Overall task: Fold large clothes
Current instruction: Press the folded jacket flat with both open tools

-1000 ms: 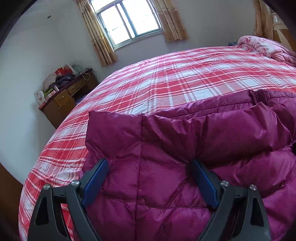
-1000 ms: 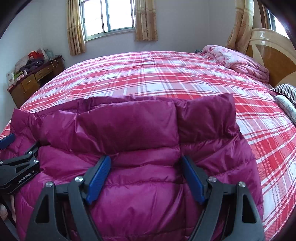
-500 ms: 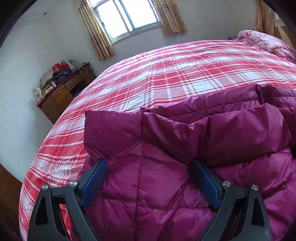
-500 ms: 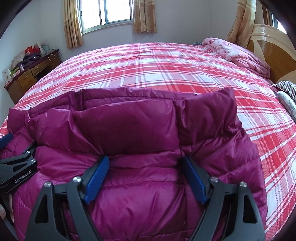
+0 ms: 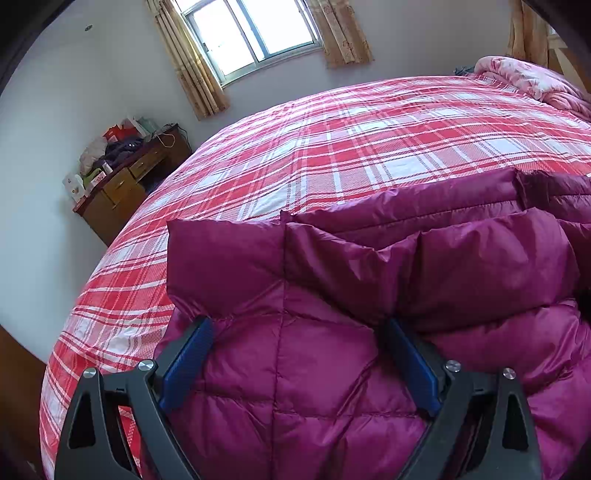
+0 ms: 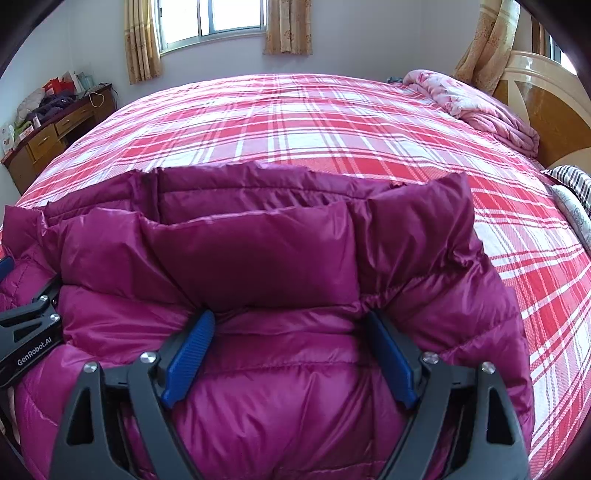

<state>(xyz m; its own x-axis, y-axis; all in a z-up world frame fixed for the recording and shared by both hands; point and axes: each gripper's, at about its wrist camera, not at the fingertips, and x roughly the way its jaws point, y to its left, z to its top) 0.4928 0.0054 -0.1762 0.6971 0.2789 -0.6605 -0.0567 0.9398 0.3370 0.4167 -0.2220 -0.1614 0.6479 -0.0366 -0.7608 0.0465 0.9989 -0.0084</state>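
Observation:
A magenta quilted down jacket [image 5: 369, 280] lies on the near part of a red plaid bed [image 5: 351, 140]; it also fills the lower right wrist view [image 6: 258, 266]. My left gripper [image 5: 295, 332] is wide open, its blue fingers [image 5: 188, 362] resting on the jacket's left side with padded fabric bulging between them. My right gripper [image 6: 288, 325] is wide open on the jacket's right side, blue fingers [image 6: 391, 362] pressed against a puffed fold. The left gripper's body [image 6: 29, 332] shows at the left edge of the right wrist view.
A wooden desk [image 5: 125, 192] with clutter stands at the far left by the wall. A window with curtains [image 6: 214, 18] is behind the bed. A pink quilt [image 6: 476, 103] and wooden headboard [image 6: 546, 110] sit far right, a striped pillow [image 6: 569, 184] below them.
Both grippers have moved slightly forward and down with the jacket's folded edge; the bed beyond looks closer. Both stay wide open.

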